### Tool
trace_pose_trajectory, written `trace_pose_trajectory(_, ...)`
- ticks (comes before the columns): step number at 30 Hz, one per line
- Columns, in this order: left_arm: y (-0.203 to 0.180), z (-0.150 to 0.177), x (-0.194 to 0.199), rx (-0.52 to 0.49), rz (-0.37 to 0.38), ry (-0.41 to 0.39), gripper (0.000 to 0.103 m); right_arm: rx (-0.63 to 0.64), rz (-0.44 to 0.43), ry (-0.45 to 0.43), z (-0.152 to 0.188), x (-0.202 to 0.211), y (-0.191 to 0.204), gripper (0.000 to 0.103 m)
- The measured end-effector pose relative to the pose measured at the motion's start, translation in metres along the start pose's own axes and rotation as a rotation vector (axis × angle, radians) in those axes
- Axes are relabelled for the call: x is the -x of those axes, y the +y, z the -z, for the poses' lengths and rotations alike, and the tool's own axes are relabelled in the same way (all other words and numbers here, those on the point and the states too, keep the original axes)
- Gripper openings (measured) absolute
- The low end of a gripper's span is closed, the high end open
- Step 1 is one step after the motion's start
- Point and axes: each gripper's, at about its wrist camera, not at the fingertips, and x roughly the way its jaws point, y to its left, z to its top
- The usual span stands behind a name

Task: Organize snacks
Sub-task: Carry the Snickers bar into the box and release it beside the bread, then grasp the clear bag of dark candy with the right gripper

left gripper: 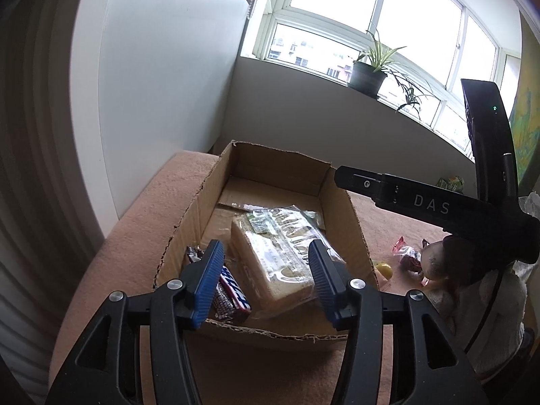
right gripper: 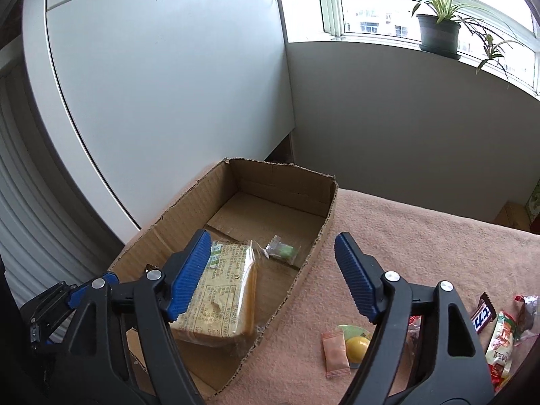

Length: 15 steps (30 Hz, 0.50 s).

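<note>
Counter [right gripper: 422,236]: covered in a peach cloth, it spreads under and ahead of both tools.
Cardboard box [right gripper: 189,216]: open-topped, straight ahead of the left tool [left gripper: 266,273], ahead and left of the right tool [right gripper: 273,273]; its long axis runs away from both.
Bread pack [right gripper: 222,290]: lies inside the box at the near end, tilted, just below and beyond the left tool, behind the right tool's left finger; no pad presses on it.
Left tool: jaws apart, nothing gripped; a chocolate bar [left gripper: 233,297] lies in the box beside its left finger.
Right tool: jaws wide, empty, straddling the box's right wall.
Green candy [right gripper: 281,251]: in the box, past the bread.
Loose snacks: an orange sachet [right gripper: 334,354], a yellow sweet [right gripper: 358,347] and a brown bar [right gripper: 483,314] lie on the cloth outside the box, near and right of the right tool.
Judgement: the right hand is nearer these, so a short swing rightward and down should fetch the next 1.
</note>
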Motion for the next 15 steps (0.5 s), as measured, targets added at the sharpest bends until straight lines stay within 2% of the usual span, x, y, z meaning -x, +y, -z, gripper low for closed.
trace_pose_trajectory(8,-0.025,-0.001,0.005,-0.024,0.036,-0.014,0.051,0.014,0.082,-0.019,0.01,0.034,-0.028,0.078)
trace_pose_trajectory(15,-0.061,0.002,0.002,-0.063,0.083,-0.003,0.051,-0.04,0.185,-0.032,0.028,0.071,-0.087,0.078)
